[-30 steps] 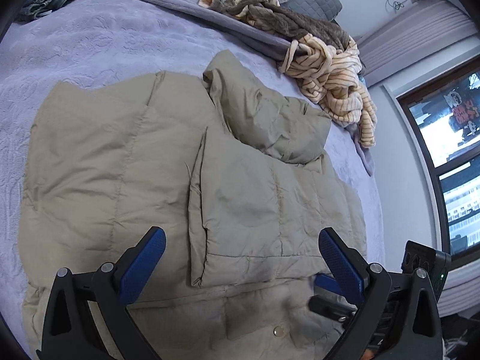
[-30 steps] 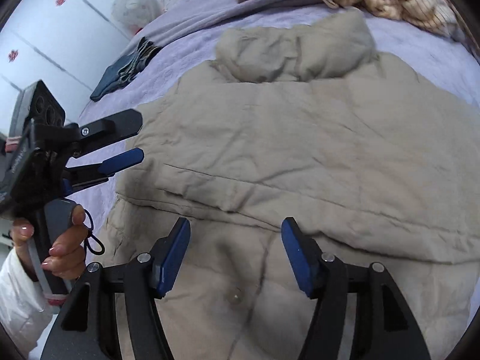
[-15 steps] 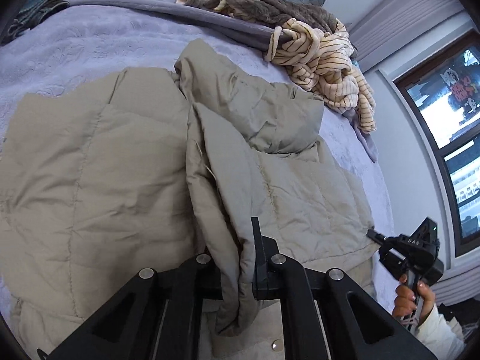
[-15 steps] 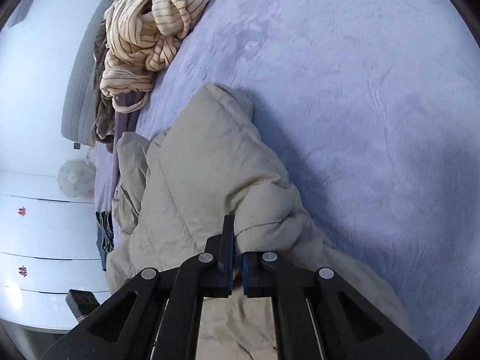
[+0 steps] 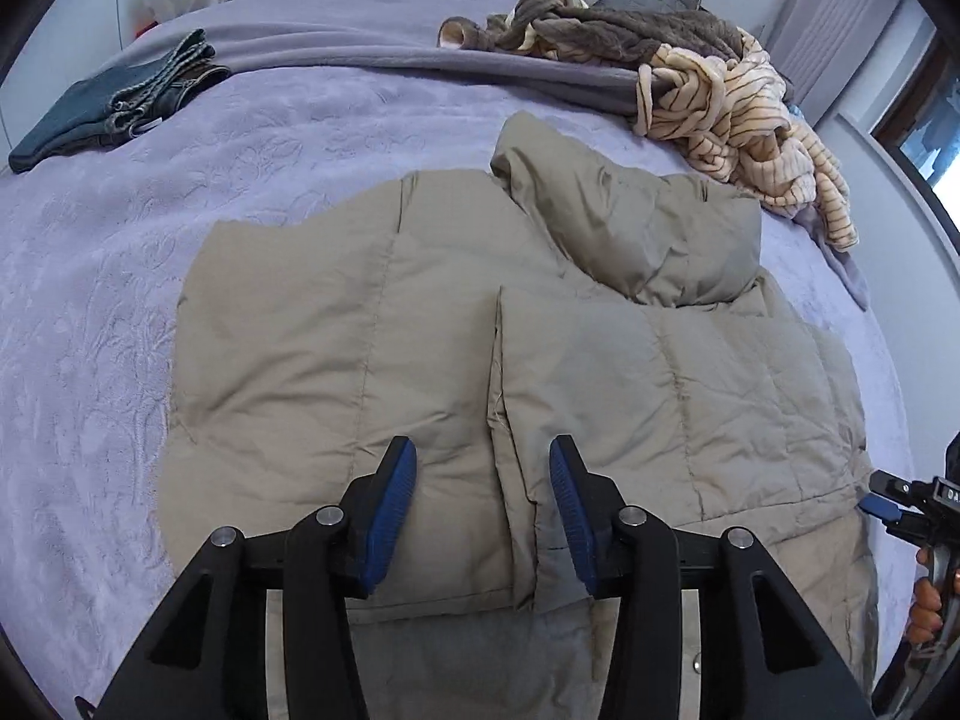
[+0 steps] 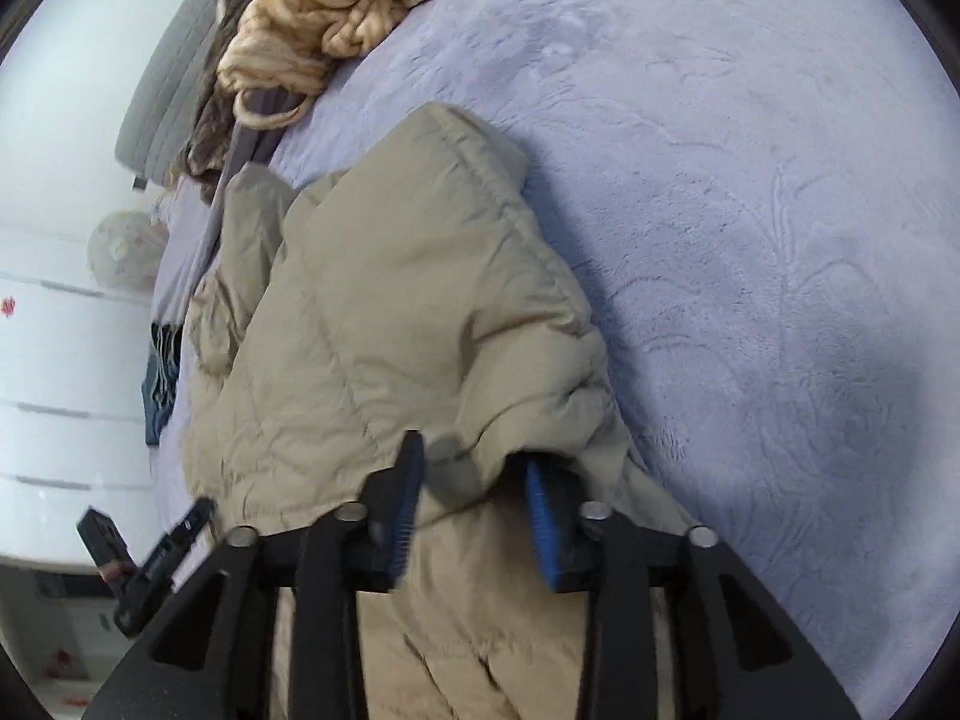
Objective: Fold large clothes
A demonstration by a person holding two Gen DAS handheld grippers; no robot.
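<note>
- Both claws, clamped shut on folds of the jacket half a second ago, now stand with their blue pads apart and the fabric let go.
- Left claw is spread wide and holds nothing; it hovers low over the beige puffer jacket, and the edge of the folded-over sleeve panel runs up between its pads.
- Right claw is parted about as wide; a bunched lump of the jacket sits between its pads, touching neither firmly as far as the blurred view shows.
- Seen from the left wrist, the right claw sits just off the jacket's right edge, low in the view.
- Jacket lies flat on the lavender bed, collar away from the claws.
- Beyond the collar lies a striped cream garment with a brown one beside it.
- Far from the jacket, toward the bed's left corner, lie folded jeans.
</note>
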